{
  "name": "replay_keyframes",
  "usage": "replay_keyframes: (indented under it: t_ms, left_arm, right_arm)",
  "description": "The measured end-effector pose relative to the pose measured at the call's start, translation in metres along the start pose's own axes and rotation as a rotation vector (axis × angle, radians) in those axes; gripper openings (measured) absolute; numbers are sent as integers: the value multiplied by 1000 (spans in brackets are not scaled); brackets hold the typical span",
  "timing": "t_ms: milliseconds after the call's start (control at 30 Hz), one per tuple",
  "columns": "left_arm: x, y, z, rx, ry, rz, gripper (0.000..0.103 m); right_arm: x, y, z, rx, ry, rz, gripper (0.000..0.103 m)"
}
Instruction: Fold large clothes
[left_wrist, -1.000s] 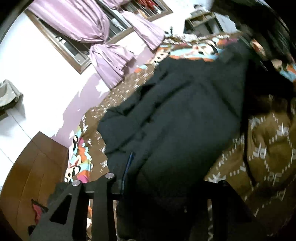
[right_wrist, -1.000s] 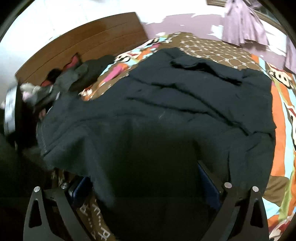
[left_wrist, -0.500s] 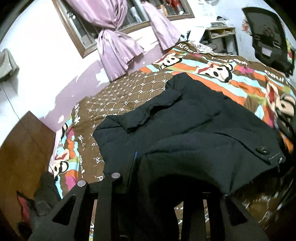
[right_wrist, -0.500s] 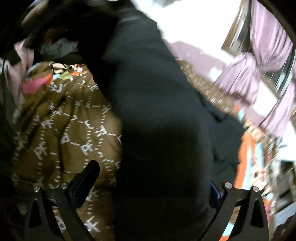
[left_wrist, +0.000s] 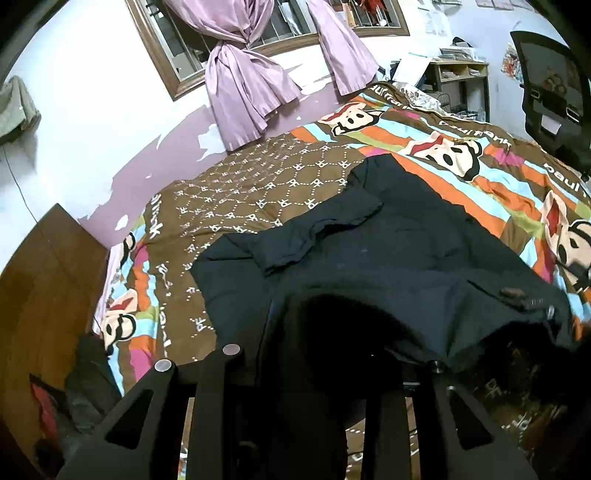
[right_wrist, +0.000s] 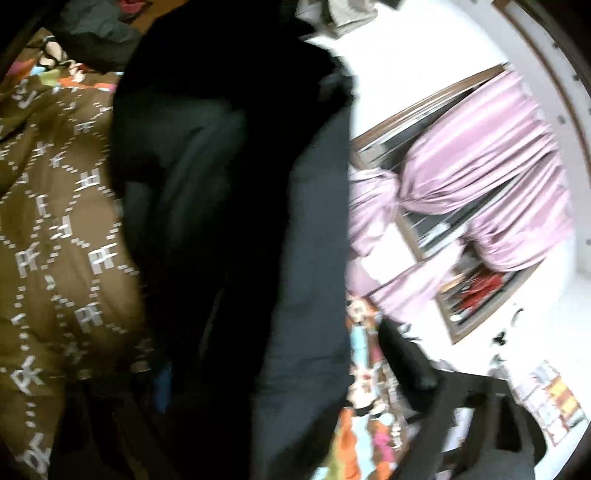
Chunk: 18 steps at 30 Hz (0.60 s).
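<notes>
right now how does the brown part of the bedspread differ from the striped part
The brown part is one colour with a small white lattice print; the striped part has bright bands and cartoon faces. The brown part reaches the wall; the striped part runs toward the desk. The dark coat overlaps both.

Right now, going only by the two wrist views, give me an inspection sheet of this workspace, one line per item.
Surface: bed under a patterned quilt, brown panel and striped cartoon panels.
Job's things: dark coat partly spread on the quilt, near edge lifted.
Clutter: heap of clothes by the wooden headboard.
Grippers: left gripper clamps the coat's near edge; right gripper jaws closing, coat between them, grip unclear.
Cables: thin wire on the wall.
Surroundings: barred window with purple curtains, shelf unit, office chair.
</notes>
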<state>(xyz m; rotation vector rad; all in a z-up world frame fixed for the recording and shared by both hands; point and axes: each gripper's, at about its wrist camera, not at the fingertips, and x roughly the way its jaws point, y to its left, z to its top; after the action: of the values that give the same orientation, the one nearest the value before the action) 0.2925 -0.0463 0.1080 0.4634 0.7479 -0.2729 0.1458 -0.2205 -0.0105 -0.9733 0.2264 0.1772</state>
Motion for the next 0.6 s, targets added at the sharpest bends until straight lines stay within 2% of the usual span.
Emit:
replay_keyframes:
  t_ms: [33, 67, 133, 200, 367, 433, 600]
  left_arm:
    - [-3, 4, -2, -6, -4, 2, 25]
    - [-5, 7, -4, -14, -7, 0, 25]
    - [-8, 13, -7, -30, -13, -2, 25]
    - [-12, 18, -9, -39, -21, 1, 25]
    - [-18, 26, -18, -41, -36, 0, 24]
    - [-19, 30, -24, -42, -41, -24, 24]
    - [-29, 35, -40, -3, -38, -81, 24]
  right_arm:
    - [1, -9, 2, 10, -2, 4, 56]
    - [1, -16, 2, 24, 2, 15, 49]
    - [8, -42, 7, 86, 13, 69, 24]
    - [15, -66, 12, 164, 26, 130, 23]
    - [41, -127, 24, 404, 58, 348, 13]
    - [47, -140, 25, 460, 68, 400, 12]
    - [52, -159, 30, 537, 67, 452, 12]
